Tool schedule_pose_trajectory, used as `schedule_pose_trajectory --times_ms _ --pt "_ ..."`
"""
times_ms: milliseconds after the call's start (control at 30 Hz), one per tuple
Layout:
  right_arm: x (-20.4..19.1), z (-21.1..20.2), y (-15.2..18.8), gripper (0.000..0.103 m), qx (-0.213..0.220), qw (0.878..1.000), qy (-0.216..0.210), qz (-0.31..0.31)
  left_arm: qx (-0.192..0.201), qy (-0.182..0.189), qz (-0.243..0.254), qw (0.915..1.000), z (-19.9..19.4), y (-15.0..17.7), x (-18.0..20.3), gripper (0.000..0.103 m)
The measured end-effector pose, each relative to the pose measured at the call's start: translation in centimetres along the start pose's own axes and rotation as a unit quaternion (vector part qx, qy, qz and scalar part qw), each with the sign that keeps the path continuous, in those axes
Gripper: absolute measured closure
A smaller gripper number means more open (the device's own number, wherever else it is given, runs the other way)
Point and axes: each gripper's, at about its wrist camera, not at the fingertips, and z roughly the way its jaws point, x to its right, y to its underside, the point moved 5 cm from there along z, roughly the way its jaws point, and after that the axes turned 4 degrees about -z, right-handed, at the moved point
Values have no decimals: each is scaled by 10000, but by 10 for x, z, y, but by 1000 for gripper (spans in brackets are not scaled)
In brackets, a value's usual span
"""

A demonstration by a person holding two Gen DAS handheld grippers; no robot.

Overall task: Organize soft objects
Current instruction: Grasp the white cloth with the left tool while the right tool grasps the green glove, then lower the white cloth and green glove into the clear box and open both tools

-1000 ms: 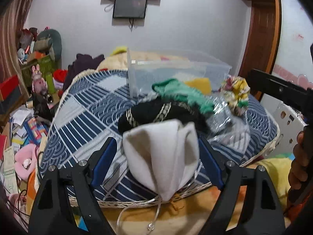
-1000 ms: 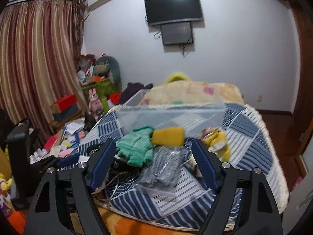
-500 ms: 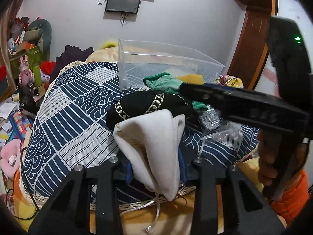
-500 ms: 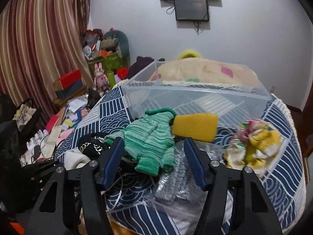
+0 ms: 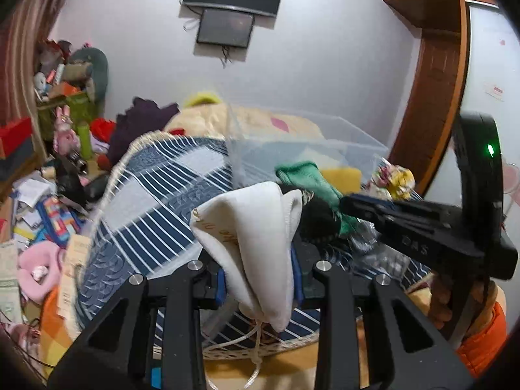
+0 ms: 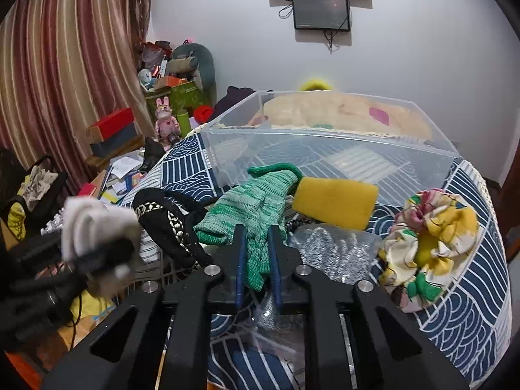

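My left gripper point(image 5: 260, 279) is shut on a white cloth pouch point(image 5: 256, 227) with a drawstring and holds it lifted above the quilt; the pouch also shows blurred in the right wrist view point(image 6: 94, 224). My right gripper point(image 6: 256, 263) is shut on a green knit glove point(image 6: 256, 208) that lies on the quilt. A black item with gold trim point(image 6: 169, 224), a yellow sponge point(image 6: 334, 201), a silvery bag point(image 6: 334, 250) and a floral cloth bundle point(image 6: 429, 240) lie in front of a clear plastic bin point(image 6: 325, 149).
The blue-and-white patterned quilt point(image 6: 471, 292) covers a round surface with a fringed edge point(image 5: 107, 188). Clutter, boxes and toys fill the floor at the left point(image 6: 123, 169). A wooden door frame point(image 5: 432, 97) stands at the right.
My left gripper has lifted the white pouch off the quilt. My right gripper has moved forward and closed on the green glove.
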Motion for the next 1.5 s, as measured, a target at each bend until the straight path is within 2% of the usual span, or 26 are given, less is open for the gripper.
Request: schedule_pose_trajectory --times_ms 200,300,333,400,467,633,667,700,833,1167,1500 --pt "13 -17 -3 97 239 9996 77 158 368 -213 -12 9991 -14 -25 -10 72" --pt "13 -19 -10 95 247 9994 64 239 479 -155 -52 9987 -17 -36 -12 72" --pt "12 -18 -12 91 224 9994 49 251 509 -155 -50 9986 -17 -38 -12 72" --pt "8 -15 -14 64 132 9994 -104 287 537 -183 -32 9984 -13 -42 -11 72" --pt "0 -13 -14 56 183 9996 -96 192 509 -136 -56 9986 -9 -43 -11 72" --pt "-16 10 -10 56 -94 9998 -114 -97 388 -75 -27 9992 1 -36 -7 72" --pt "-18 17 -9 61 -197 9997 -115 -130 377 -71 -16 9993 2 -35 -6 72" --pt "-18 21 -7 79 -242 9995 -102 -168 364 -60 -10 9993 3 -34 -4 72" --pt "-14 18 -4 92 -189 9997 -6 -167 348 -18 10 9994 6 -36 -1 72" --pt "18 -42 -31 93 634 9975 269 167 529 154 144 9984 6 -64 19 72" --pt "50 -67 -57 93 887 9930 757 196 610 350 224 9973 19 -106 36 72"
